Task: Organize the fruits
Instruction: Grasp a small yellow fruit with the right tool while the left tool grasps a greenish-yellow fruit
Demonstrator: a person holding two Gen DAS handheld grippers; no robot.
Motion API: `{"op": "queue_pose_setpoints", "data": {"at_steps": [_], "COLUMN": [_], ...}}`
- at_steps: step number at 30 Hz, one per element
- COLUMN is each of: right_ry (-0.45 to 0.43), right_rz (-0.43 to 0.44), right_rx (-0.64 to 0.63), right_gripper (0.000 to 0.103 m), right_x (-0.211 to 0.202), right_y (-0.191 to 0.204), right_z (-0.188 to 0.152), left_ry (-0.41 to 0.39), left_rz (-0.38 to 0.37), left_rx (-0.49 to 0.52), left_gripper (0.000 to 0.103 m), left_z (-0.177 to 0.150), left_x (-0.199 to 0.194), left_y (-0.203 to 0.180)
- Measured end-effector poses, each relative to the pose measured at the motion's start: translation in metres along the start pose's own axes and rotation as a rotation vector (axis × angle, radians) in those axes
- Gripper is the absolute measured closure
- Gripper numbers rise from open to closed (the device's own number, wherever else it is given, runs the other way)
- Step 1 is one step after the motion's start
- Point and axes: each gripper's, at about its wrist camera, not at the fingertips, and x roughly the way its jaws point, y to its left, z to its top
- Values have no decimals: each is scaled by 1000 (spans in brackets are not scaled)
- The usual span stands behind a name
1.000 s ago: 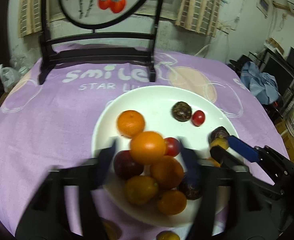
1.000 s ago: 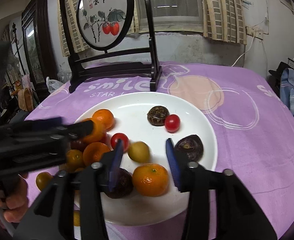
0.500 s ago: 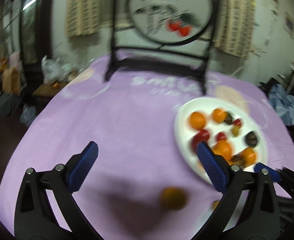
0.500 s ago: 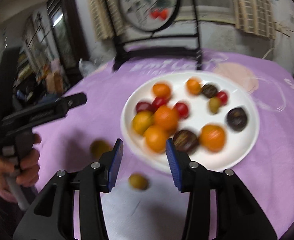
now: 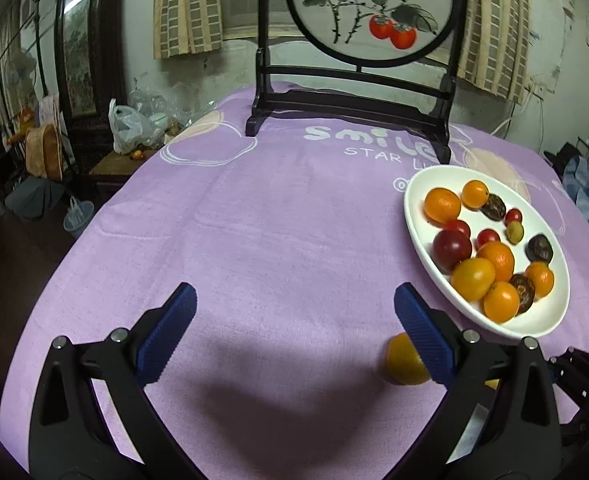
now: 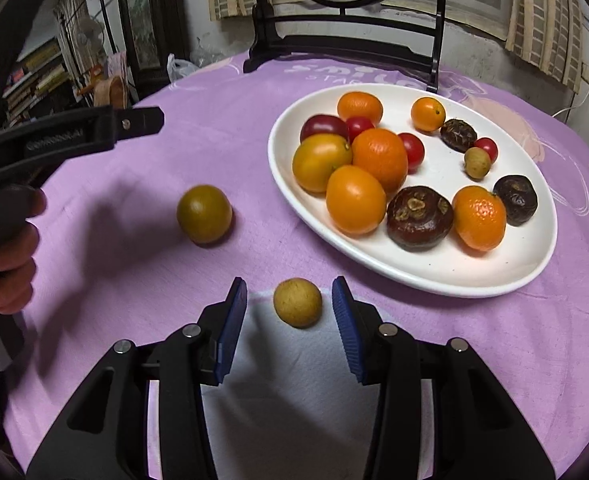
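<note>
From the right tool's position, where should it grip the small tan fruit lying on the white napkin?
Grip the small tan fruit across its widest middle, coming from above and straight ahead. It is round, free on both sides, and already centred between the right tool's open pads.

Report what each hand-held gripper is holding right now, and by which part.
Nothing is held. The left hand-held gripper stands wide open over bare purple cloth. The right hand-held gripper brackets a small tan fruit without touching it.

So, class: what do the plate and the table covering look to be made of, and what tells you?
Plate: probably glazed ceramic, white and glossy, with soft highlights along its rim. Table covering: purple woven cloth, matte, faintly textured, printed with white lettering.
</note>
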Motion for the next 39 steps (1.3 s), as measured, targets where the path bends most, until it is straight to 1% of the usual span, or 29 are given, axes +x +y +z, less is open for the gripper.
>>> {"op": "queue_pose_setpoints", "data": {"at_steps": [9,11,14,17,21,25,27,29,30,32,35,37,39], "right_ry": [-12,-11,3,-3,-68,-95,-104,-111,-115,-115,-117,-119,-121], "right_rz": [-23,-24,-26,-14,10,10,0,-12,-18,-19,-18,-18,-21], "right_rx": [-11,-15,-23,-17,9,41,54,58,58,61,65,67,70], "right_gripper": [59,65,77,77,77,77,77,77,77,77,77,77,77], "right_x": [4,4,6,2,-20,-34,-38,-40,-42,-43,-45,-47,-48], "right_y": [1,2,3,3,-2,-9,-13,-14,-15,-16,-16,-17,-18], "right_z": [0,0,-1,1,4,4,3,2,1,0,-1,-2,-3], "left_ry": [8,11,22,23,24,26,27,30,37,47,36,31,36], "left_rz": [8,8,12,20,16,14,0,-36,-66,-100,-109,-111,-128], "left_rx": [61,68,82,98,107,125,135,168,202,252,334,365,373], "left_gripper": [2,2,2,2,2,2,2,2,2,2,2,3,4], "left_z": [-3,-4,-6,-7,-8,-9,-11,-14,-17,-23,-34,-38,-40], "left_x": [2,4,6,8,8,9,9,10,11,14,15,16,16], "left_y": [-12,-13,-16,-19,-21,-25,-27,-33,-40,-50,-66,-72,-74]}}
